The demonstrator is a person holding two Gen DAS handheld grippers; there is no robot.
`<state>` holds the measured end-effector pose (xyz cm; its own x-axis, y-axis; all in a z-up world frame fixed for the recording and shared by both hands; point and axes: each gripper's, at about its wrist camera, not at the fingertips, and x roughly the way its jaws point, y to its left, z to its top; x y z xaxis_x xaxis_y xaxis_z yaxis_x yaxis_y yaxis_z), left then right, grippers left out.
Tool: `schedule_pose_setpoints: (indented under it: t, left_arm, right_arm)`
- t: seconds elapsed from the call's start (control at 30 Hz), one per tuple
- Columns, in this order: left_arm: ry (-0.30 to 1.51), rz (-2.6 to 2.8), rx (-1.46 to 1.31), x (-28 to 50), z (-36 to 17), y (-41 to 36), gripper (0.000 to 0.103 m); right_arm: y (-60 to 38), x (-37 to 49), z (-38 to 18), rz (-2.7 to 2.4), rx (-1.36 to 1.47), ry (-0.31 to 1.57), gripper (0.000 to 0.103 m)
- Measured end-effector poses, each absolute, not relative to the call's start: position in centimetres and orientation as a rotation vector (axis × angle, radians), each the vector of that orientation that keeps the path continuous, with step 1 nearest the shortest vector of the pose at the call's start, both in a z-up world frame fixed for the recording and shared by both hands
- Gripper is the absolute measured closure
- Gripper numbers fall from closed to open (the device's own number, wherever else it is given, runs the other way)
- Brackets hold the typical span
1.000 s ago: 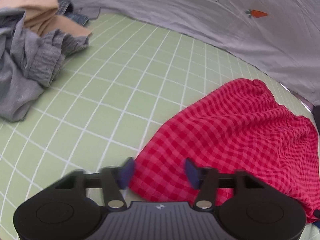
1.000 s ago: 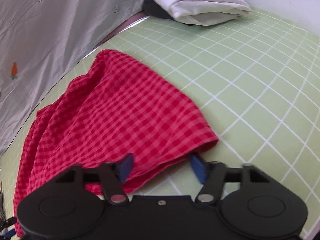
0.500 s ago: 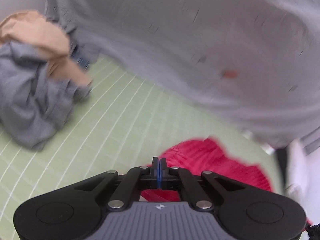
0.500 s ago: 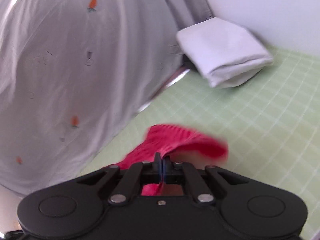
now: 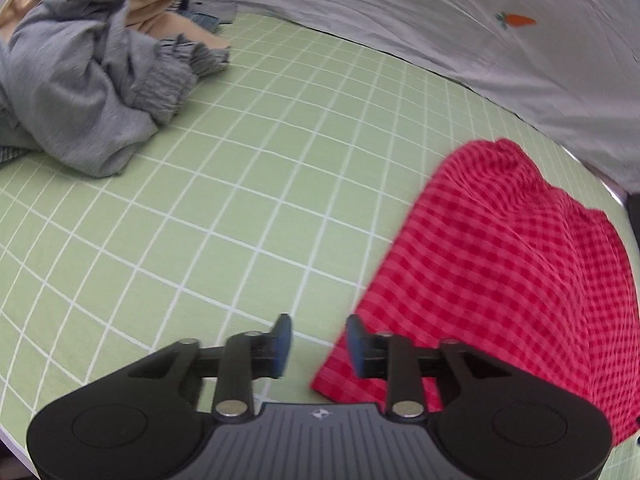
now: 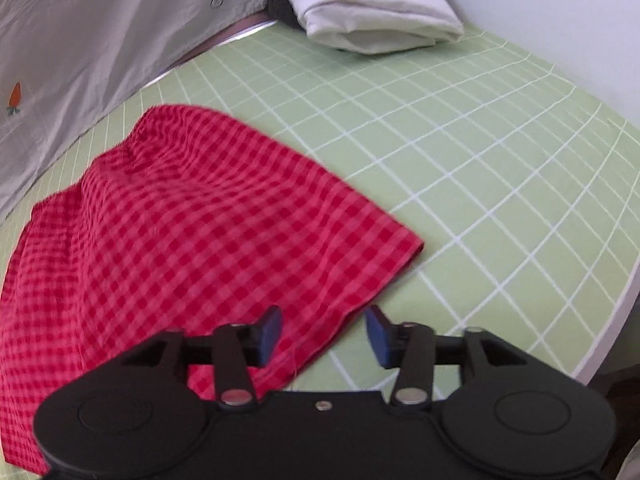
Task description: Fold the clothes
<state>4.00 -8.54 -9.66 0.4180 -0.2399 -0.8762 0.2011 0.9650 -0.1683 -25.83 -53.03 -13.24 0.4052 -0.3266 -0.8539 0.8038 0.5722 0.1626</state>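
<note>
A red checked garment (image 5: 500, 264) lies spread on the green grid cloth (image 5: 240, 220); it also shows in the right wrist view (image 6: 192, 232). My left gripper (image 5: 318, 342) is open and empty, just above the garment's near left corner. My right gripper (image 6: 322, 334) is open and empty, over the garment's near right edge.
A heap of grey and tan clothes (image 5: 92, 80) lies at the far left. A grey sheet with carrot prints (image 5: 440, 28) runs along the back. A folded white cloth (image 6: 372, 4) lies at the far right. The table's right edge (image 6: 616, 320) is close.
Both grippers shut on the garment and lifted it half a second ago. Now it lies flat again and both grippers have opened and let go.
</note>
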Motion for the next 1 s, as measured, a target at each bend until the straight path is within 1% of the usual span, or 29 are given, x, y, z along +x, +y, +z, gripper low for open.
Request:
schedule_pose_setpoints:
  t: [0.03, 0.07, 0.13, 0.2, 0.23, 0.27, 0.3, 0.33, 0.4, 0.43, 0.47, 0.53, 0.57, 0.6, 0.8, 1.0]
  left_arm:
    - [1.108, -0.280, -0.027, 3.9, -9.7, -8.8, 0.056]
    - [1.112, -0.279, -0.015, 3.8, -9.8, -9.0, 0.053]
    - [1.121, -0.274, 0.005, 3.4, -10.0, -9.5, 0.053]
    - [1.131, -0.269, 0.014, 3.1, -10.3, -10.0, 0.050]
    - [1.134, -0.266, 0.016, 2.9, -10.4, -10.1, 0.046]
    - [1.135, -0.264, 0.019, 2.6, -10.4, -10.3, 0.041]
    - [1.134, -0.266, 0.023, 2.4, -10.4, -10.5, 0.039]
    - [1.134, -0.271, 0.029, 2.2, -10.4, -10.7, 0.035]
    - [1.136, -0.281, 0.041, 1.8, -10.4, -11.2, 0.031]
    - [1.138, -0.289, 0.045, 1.7, -10.4, -11.5, 0.028]
    - [1.139, -0.295, 0.052, 1.7, -10.5, -11.8, 0.025]
    - [1.140, -0.302, 0.072, 1.7, -10.8, -12.3, 0.025]
    - [1.139, -0.306, 0.083, 1.7, -10.9, -12.5, 0.025]
    - [1.137, -0.312, 0.093, 1.8, -11.0, -12.7, 0.025]
    - [1.139, -0.364, 0.131, 2.2, -11.6, -13.4, 0.021]
    - [1.125, -0.406, 0.164, 2.5, -12.2, -13.8, 0.012]
  right_arm:
    - [-53.2, -25.9, -13.3, -0.780, 0.631, 0.881, 0.042]
    - [-53.4, -26.0, -13.3, -0.784, 0.635, 0.878, 0.039]
    - [-53.9, -26.2, -13.4, -0.793, 0.643, 0.871, 0.037]
    - [-54.3, -26.4, -13.5, -0.802, 0.651, 0.865, 0.037]
    - [-54.5, -26.5, -13.6, -0.807, 0.655, 0.861, 0.036]
    - [-54.7, -26.6, -13.7, -0.811, 0.659, 0.858, 0.034]
    - [-54.7, -26.5, -13.6, -0.809, 0.651, 0.859, 0.030]
    - [-54.4, -26.3, -13.5, -0.797, 0.626, 0.865, 0.028]
    - [-53.7, -26.0, -13.2, -0.773, 0.576, 0.878, 0.026]
    - [-53.4, -25.8, -13.0, -0.761, 0.552, 0.884, 0.024]
    - [-53.1, -25.6, -12.9, -0.749, 0.527, 0.889, 0.019]
    - [-52.5, -25.2, -12.6, -0.725, 0.477, 0.901, 0.010]
    - [-52.2, -25.0, -12.4, -0.713, 0.452, 0.906, 0.003]
    - [-51.8, -24.9, -12.3, -0.700, 0.428, 0.911, 0.001]
    - [-49.4, -23.6, -10.8, -0.647, 0.278, 0.936, 0.000]
    - [-46.6, -24.0, -8.9, -0.657, 0.190, 0.971, 0.000]
